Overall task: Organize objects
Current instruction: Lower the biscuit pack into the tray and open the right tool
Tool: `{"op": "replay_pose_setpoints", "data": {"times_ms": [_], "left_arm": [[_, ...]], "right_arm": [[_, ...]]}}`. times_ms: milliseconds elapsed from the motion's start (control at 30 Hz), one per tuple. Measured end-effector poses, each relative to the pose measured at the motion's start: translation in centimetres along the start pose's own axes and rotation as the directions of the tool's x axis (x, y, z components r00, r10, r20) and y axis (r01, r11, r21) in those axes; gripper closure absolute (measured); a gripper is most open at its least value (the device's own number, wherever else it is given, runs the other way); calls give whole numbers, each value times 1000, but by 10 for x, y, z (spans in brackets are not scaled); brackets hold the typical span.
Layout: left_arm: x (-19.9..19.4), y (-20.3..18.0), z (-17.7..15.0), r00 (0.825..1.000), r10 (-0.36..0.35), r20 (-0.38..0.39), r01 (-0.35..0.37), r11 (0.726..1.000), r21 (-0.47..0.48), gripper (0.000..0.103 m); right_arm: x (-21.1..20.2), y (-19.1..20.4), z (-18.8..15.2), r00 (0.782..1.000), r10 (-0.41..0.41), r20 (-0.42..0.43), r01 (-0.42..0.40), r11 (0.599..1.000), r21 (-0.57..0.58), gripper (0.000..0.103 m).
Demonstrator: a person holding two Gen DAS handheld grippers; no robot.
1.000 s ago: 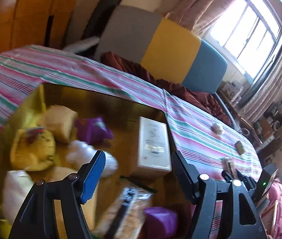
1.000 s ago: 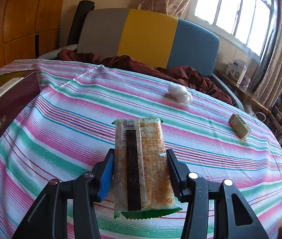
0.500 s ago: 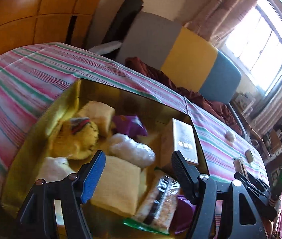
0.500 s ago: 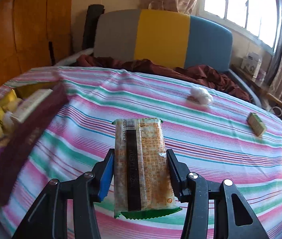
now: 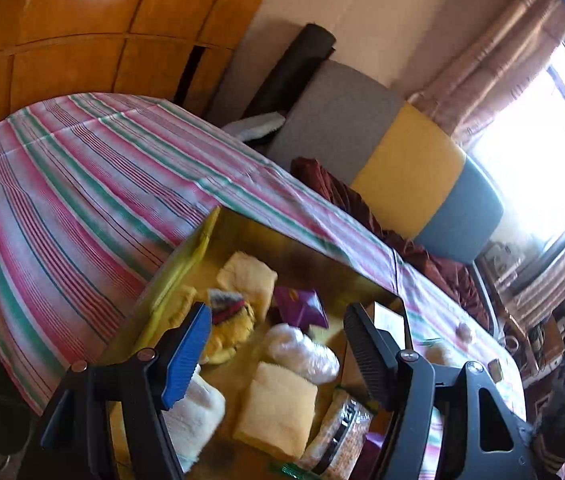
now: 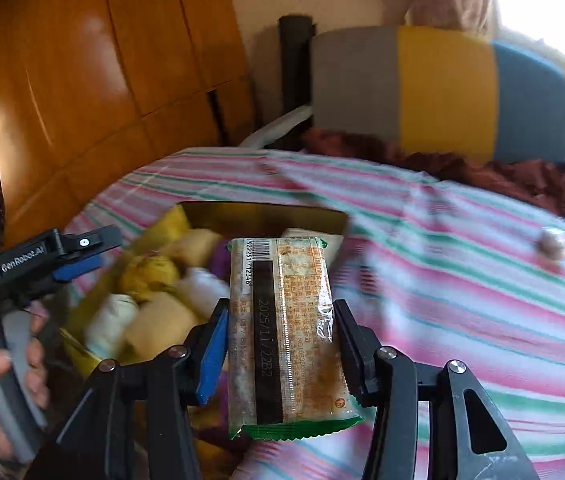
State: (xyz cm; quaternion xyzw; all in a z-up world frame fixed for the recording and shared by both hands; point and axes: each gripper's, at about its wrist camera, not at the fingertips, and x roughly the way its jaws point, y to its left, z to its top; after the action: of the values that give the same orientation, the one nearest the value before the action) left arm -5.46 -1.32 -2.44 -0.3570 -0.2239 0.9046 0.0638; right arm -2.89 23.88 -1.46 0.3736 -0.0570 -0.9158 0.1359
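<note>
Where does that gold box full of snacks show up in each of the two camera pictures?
Left wrist view: the gold box fills the lower middle, behind the open left gripper.
Right wrist view: it sits left of centre, partly hidden by the snack packet held in the right gripper.
Shared landmark: the grey, yellow and blue headboard beyond the striped cloth.

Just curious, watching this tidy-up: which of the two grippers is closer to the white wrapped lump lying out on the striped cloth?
Right. The right gripper, carrying a snack packet, is nearer the lump; the left gripper is farther, over the gold box.
</note>
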Motion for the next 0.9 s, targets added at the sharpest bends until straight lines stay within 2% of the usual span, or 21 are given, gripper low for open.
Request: {"op": "replay_pose_setpoints", "data": {"times_ms": [100,267,533,667,900], "left_arm": [[-4,4,6,1000,-3,10,4,1000,-17,33],[-7,9,12,1000,6,21,-5,999,-33,33],[-10,16,18,999,1,33,1,998,-63,33],[-7,19,18,1000,3,25,-1,997,-72,33],[-5,14,13,1000,8,16,-7,998,-57,33]], "right_arm": [[20,17,11,999,28,-39,-27,1000,11,53],[59,41,34,997,-18,-81,20,1000,16,53],[104,44,52,989,-82,-124,92,993,77,52],[111,40,55,985,-129,-118,142,983,113,45],[81,34,54,992,-124,-24,126,986,109,43]]}}
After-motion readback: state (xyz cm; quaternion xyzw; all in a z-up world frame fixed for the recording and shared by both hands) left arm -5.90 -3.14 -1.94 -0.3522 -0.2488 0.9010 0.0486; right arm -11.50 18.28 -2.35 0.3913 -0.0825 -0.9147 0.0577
